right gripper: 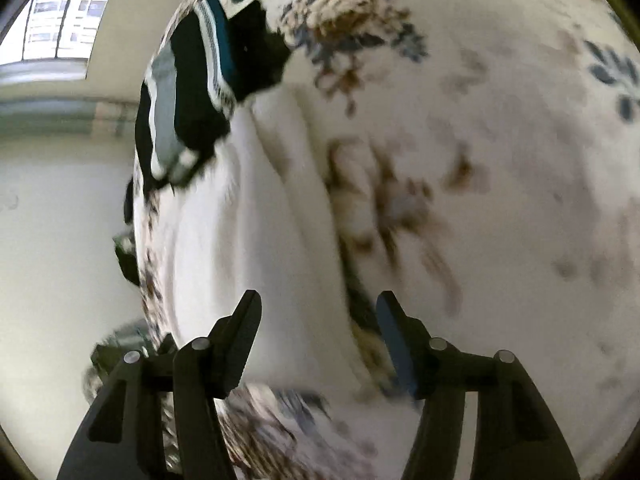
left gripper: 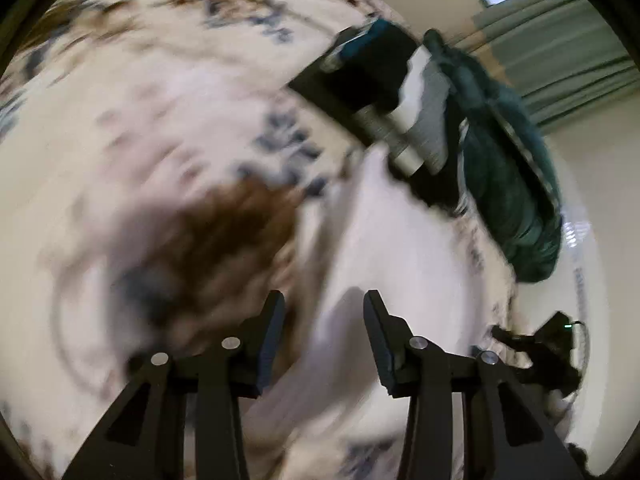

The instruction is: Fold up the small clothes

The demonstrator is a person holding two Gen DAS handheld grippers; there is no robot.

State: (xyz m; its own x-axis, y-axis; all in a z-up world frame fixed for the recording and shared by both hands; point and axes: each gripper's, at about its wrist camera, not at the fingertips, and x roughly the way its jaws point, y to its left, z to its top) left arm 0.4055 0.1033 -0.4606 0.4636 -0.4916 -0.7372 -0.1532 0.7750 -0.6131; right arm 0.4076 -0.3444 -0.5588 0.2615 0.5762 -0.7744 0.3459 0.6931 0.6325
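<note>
A white garment [left gripper: 400,248] lies spread on a floral bedsheet [left gripper: 140,120]; both views are blurred. My left gripper [left gripper: 324,296] hovers over its near edge, open, with the white cloth showing in the gap and neither pad pressing on it. In the right wrist view the same white garment [right gripper: 256,220] runs lengthwise up the floral bedsheet [right gripper: 500,140] in soft folds. My right gripper [right gripper: 319,295] is open above the garment's near end, its jaws wide apart and holding nothing.
A stack of dark clothes with grey and white stripes [left gripper: 360,80] [right gripper: 192,92] sits just beyond the white garment. A teal garment [left gripper: 516,192] lies by the bed's edge. A black object [left gripper: 552,344] sits at that edge. Curtains [left gripper: 560,80] and a window [right gripper: 60,12] are beyond.
</note>
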